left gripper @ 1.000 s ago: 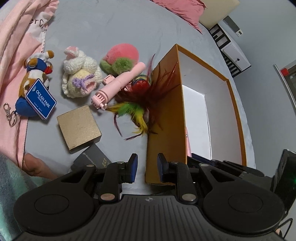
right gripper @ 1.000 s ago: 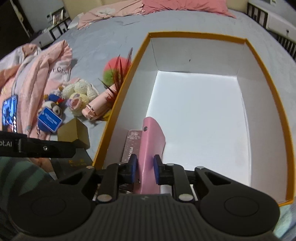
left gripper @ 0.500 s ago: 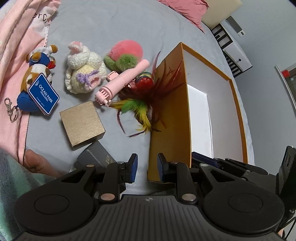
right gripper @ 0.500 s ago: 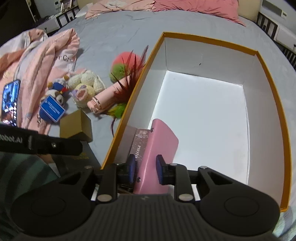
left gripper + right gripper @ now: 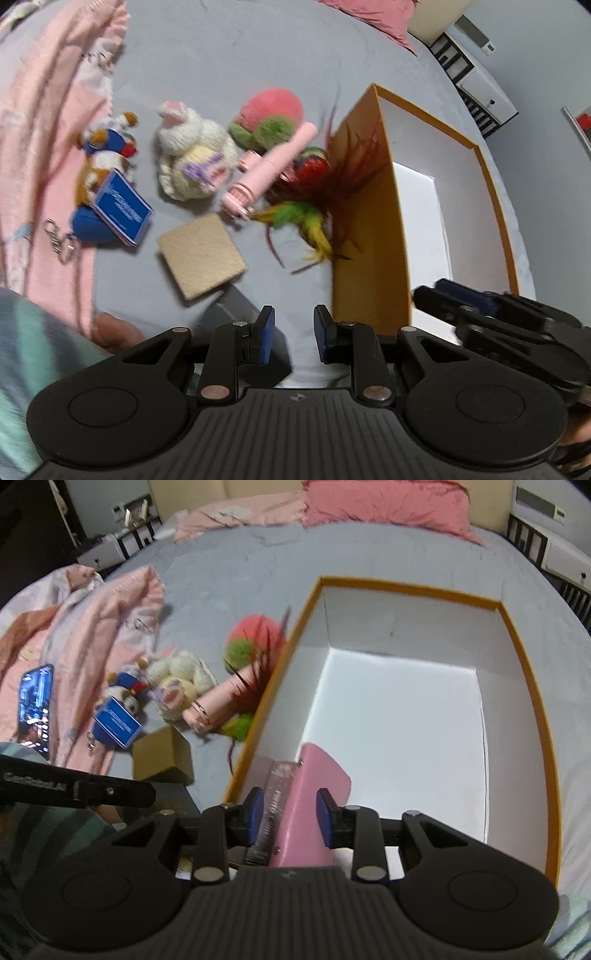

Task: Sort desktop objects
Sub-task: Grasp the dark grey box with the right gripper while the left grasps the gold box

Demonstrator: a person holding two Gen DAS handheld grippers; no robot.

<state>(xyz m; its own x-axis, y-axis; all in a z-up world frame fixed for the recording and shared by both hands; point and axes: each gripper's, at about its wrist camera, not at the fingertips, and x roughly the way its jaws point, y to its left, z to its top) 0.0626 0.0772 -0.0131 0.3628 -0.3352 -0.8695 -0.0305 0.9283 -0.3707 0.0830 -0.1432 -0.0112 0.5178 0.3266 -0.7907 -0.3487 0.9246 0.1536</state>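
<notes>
An orange box with a white inside (image 5: 524, 672) lies open on the grey bed; it also shows in the left wrist view (image 5: 373, 221). A pink case (image 5: 314, 812) and a flat dark booklet (image 5: 275, 794) lie in its near corner. My right gripper (image 5: 289, 816) is open, its fingers apart on either side of the pink case. My left gripper (image 5: 293, 334) is open and empty above the bed, left of the box, over a dark box (image 5: 243, 317). A gold box (image 5: 201, 254), a pink tube (image 5: 269, 173), a feather toy (image 5: 310, 206) and plush toys (image 5: 192, 162) lie left of the orange box.
A pink garment (image 5: 74, 635) with a phone (image 5: 35, 701) on it lies at the left. A blue-tagged plush keychain (image 5: 107, 192) sits beside it. Pink pillows (image 5: 384, 506) are at the far end. White cabinets (image 5: 561, 554) stand beyond the bed.
My right gripper has opened and let go of the pink case, which now lies in the box. Both grippers have drawn back and up a little.
</notes>
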